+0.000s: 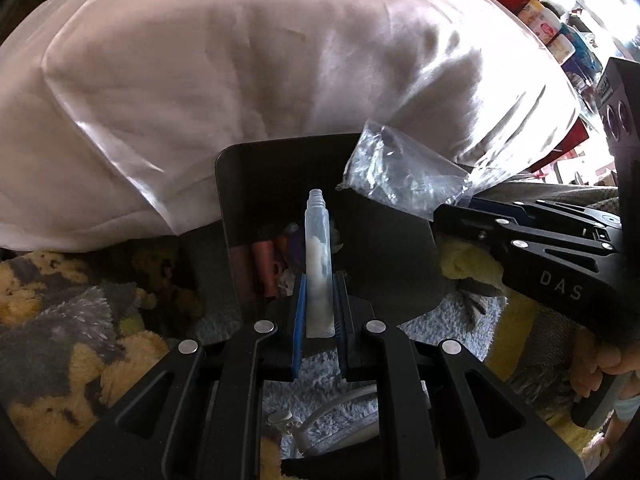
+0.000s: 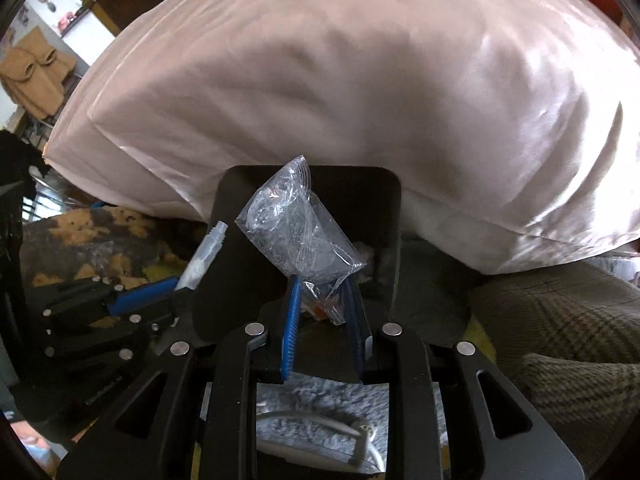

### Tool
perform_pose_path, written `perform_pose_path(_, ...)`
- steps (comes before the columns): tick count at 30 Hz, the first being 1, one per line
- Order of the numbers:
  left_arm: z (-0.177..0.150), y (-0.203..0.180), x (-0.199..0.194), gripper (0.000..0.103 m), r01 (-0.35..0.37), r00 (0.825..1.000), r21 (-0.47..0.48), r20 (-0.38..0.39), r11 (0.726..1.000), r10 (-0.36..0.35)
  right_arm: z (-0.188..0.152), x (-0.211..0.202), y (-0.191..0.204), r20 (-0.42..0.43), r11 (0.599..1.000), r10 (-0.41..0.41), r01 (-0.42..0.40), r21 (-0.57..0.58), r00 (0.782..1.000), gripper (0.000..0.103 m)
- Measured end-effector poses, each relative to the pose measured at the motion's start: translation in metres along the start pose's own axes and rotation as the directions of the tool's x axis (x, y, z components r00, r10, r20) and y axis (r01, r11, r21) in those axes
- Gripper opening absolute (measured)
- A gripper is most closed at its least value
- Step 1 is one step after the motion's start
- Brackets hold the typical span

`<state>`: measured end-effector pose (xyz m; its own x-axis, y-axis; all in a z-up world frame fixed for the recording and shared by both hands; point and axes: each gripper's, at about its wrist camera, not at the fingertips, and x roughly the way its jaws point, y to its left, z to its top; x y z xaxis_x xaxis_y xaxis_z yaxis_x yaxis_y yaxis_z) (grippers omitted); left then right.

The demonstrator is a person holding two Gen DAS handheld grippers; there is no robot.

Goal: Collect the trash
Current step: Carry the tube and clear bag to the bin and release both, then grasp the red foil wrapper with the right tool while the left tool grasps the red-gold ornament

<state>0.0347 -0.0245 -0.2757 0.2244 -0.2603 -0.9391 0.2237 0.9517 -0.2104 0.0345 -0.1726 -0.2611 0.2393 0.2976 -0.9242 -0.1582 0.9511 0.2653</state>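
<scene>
Now both grippers hang over the dark bin (image 1: 248,184), which sits mid-frame in each wrist view, below the pale pillow (image 1: 240,72). The left gripper (image 1: 319,300) is nearly closed, its blue pads pinching a translucent tube (image 1: 318,248) that stands upright above the bin's opening. The right gripper (image 2: 324,304) is narrowly parted with a crumpled clear plastic bag (image 2: 296,232) between its jaws; whether the pads press on it is hard to tell. Other scraps already lie in the bin. To drop well, I would centre each item over the opening, clear of the rim, and open one gripper at a time. The light bag may cling or drift, so it wants a lower release.
</scene>
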Motion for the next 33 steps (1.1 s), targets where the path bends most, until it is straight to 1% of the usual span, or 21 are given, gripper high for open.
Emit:
perform_pose_path(2,0.0,0.002,0.001,0.012,0.002,1.0,-0.008,-0.003,1.0,-0.002,0.002,0.003,0.0,-0.006,1.0,0.002,-0.002,0.001,1.0,0.026)
perform_pose_path(4,0.0,0.003,0.002,0.015,0.0,1.0,-0.014,-0.007,1.0,0.0,0.003,0.003,0.0,-0.008,1.0,0.002,-0.001,0.005,1.0,0.027)
perform_pose_path(5,0.0,0.004,0.003,0.02,-0.001,1.0,-0.017,-0.008,1.0,0.001,0.004,0.004,-0.001,-0.009,1.0,0.0,0.0,0.008,1.0,0.03)
perform_pose_path(6,0.0,0.005,0.003,0.024,-0.003,1.0,-0.02,-0.007,1.0,0.003,0.004,0.004,-0.001,-0.007,1.0,-0.004,0.004,0.011,1.0,0.041)
perform_pose_path(7,0.0,0.006,0.002,0.026,-0.009,1.0,-0.023,-0.007,1.0,0.009,0.005,0.003,-0.002,-0.002,1.0,-0.009,0.009,0.011,1.0,0.046)
perform_pose_path(8,0.0,0.007,0.004,0.026,-0.011,1.0,-0.024,-0.006,1.0,0.011,0.005,0.002,-0.002,0.004,1.0,-0.015,0.015,0.008,1.0,0.05)
perform_pose_path(10,0.0,0.009,0.003,0.027,-0.015,1.0,-0.032,-0.006,0.999,0.015,0.006,0.002,-0.002,0.013,1.0,-0.027,0.027,0.009,1.0,0.051)
perform_pose_path(11,0.001,0.009,0.002,0.031,-0.016,1.0,-0.036,-0.006,0.999,0.016,0.007,0.001,-0.004,0.015,0.999,-0.029,0.029,0.015,0.999,0.054)
perform_pose_path(12,0.001,0.01,0.001,0.038,-0.019,1.0,-0.042,-0.004,0.999,0.019,0.008,-0.001,-0.005,0.02,0.999,-0.032,0.032,0.021,0.999,0.059)
perform_pose_path(13,0.001,0.01,-0.001,0.047,-0.023,1.0,-0.045,0.0,0.999,0.023,0.009,-0.002,-0.007,0.027,0.999,-0.039,0.038,0.024,0.999,0.063)
perform_pose_path(14,0.002,0.011,-0.002,0.054,-0.027,1.0,-0.047,0.005,0.999,0.027,0.01,-0.005,-0.008,0.035,0.999,-0.046,0.045,0.027,0.998,0.072)
perform_pose_path(15,0.003,0.011,-0.006,0.069,-0.034,0.999,-0.048,0.014,0.998,0.035,0.011,-0.008,-0.011,0.046,0.998,-0.056,0.054,0.032,0.997,0.081)
perform_pose_path(16,0.005,0.011,-0.009,0.08,-0.039,0.999,-0.049,0.022,0.998,0.041,0.012,-0.01,-0.012,0.055,0.997,-0.065,0.063,0.034,0.996,0.086)
perform_pose_path(17,0.007,0.011,-0.013,0.082,-0.041,0.999,-0.048,0.033,0.998,0.043,0.014,-0.013,-0.014,0.065,0.996,-0.081,0.078,0.037,0.995,0.091)
perform_pose_path(18,0.008,0.011,-0.016,0.086,-0.039,0.998,-0.049,0.038,0.998,0.041,0.015,-0.017,-0.016,0.077,0.995,-0.1,0.097,0.038,0.992,0.094)
perform_pose_path(20,0.011,0.012,-0.024,0.092,-0.041,0.998,-0.054,0.054,0.998,0.044,0.019,-0.025,-0.019,0.102,0.989,-0.144,0.142,0.034,0.984,0.094)
perform_pose_path(22,0.015,0.013,-0.032,0.094,-0.047,0.996,-0.055,0.071,0.997,0.05,0.024,-0.034,-0.022,0.122,0.986,-0.167,0.164,0.032,0.978,0.094)
perform_pose_path(25,0.022,0.015,-0.048,0.095,-0.058,0.993,-0.057,0.102,0.997,0.064,0.033,-0.051,-0.022,0.156,0.984,-0.179,0.177,0.025,0.971,0.094)
perform_pose_path(29,0.035,0.016,-0.071,0.095,-0.049,0.987,-0.059,0.15,0.997,0.057,0.047,-0.073,-0.017,0.207,0.984,-0.174,0.176,0.01,0.963,0.094)
perform_pose_path(32,0.051,0.019,-0.094,0.095,-0.047,0.979,-0.061,0.197,0.997,0.058,0.065,-0.092,-0.014,0.254,0.985,-0.168,0.175,-0.005,0.953,0.094)
perform_pose_path(33,0.057,0.021,-0.1,0.095,-0.051,0.976,-0.06,0.21,0.997,0.063,0.07,-0.096,-0.014,0.264,0.984,-0.168,0.176,-0.007,0.95,0.096)
